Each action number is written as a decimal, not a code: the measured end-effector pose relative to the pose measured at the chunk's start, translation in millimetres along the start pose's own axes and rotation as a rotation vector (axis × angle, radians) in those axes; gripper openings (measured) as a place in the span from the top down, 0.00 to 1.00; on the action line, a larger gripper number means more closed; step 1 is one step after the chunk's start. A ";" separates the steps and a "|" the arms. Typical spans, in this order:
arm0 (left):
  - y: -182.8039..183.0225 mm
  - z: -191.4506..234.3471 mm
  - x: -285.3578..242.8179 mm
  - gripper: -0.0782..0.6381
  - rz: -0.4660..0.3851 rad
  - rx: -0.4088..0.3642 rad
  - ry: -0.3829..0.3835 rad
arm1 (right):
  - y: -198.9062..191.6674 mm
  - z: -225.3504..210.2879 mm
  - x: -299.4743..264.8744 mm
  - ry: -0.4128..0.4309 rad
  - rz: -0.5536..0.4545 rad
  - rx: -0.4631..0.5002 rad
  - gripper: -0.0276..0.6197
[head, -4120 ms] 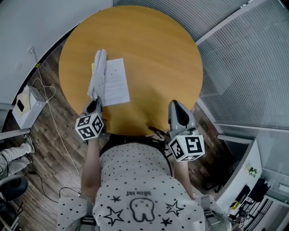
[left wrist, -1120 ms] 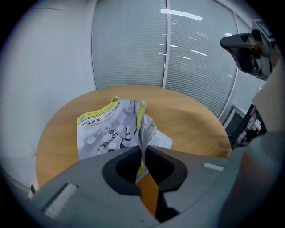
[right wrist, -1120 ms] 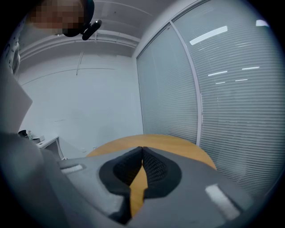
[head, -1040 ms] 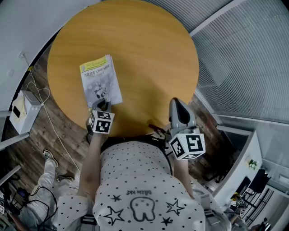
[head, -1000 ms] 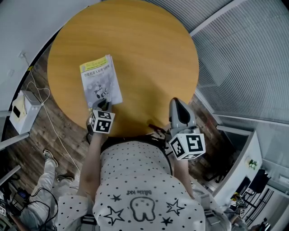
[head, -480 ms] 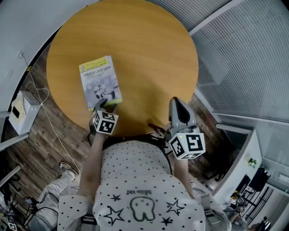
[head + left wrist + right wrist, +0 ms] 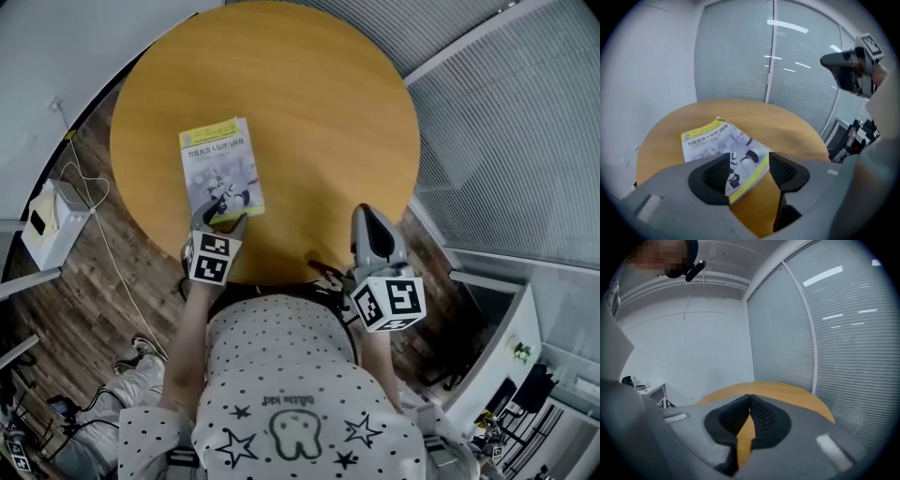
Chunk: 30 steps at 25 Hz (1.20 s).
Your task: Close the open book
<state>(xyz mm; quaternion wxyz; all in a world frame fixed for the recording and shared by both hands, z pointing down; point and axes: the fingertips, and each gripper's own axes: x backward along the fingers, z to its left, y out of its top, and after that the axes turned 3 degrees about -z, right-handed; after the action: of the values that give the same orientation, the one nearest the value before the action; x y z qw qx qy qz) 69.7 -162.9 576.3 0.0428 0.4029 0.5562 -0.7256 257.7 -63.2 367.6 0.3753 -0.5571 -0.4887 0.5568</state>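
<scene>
The book [image 7: 221, 169] lies shut, cover up, on the left part of the round wooden table [image 7: 319, 103]. My left gripper [image 7: 223, 217] hovers just over the book's near edge; its jaws have just been opening and stand wide apart. In the left gripper view the book [image 7: 717, 140] shows through the gap of the left gripper [image 7: 750, 161], and neither pad touches it. My right gripper [image 7: 367, 216] rests shut and empty at the table's near right edge. In the right gripper view the right gripper [image 7: 749, 403] has its pads together over the table [image 7: 787, 392].
A white box [image 7: 49, 223] with a cable stands on the wooden floor left of the table. Glass walls with blinds [image 7: 506, 141] run along the right. A person's leg [image 7: 141, 361] is on the floor at lower left.
The book, half open at first, now lies shut. The left gripper's jaws have spread apart and it has lifted slightly off the book's near edge. The right gripper has stayed put.
</scene>
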 end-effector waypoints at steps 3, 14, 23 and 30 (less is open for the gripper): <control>30.2 19.3 23.6 0.58 -0.119 0.082 0.046 | 3.2 7.2 -2.2 0.020 -0.011 0.005 0.95; 153.4 61.1 162.9 0.88 -0.603 0.076 0.256 | 26.2 36.4 -2.0 0.087 -0.085 0.044 0.95; 169.5 57.6 286.0 0.88 -0.795 0.088 0.356 | 40.5 64.9 11.5 0.130 -0.128 0.052 0.95; 128.5 65.1 328.5 0.88 -0.777 0.115 0.417 | 45.4 94.7 30.3 0.164 -0.155 0.054 0.95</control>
<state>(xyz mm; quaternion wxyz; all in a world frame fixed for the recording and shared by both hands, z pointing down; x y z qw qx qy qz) -120.3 -139.4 273.1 -0.3688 0.3036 0.6216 -0.6208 167.0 -56.9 306.9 0.4708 -0.5512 -0.4827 0.4915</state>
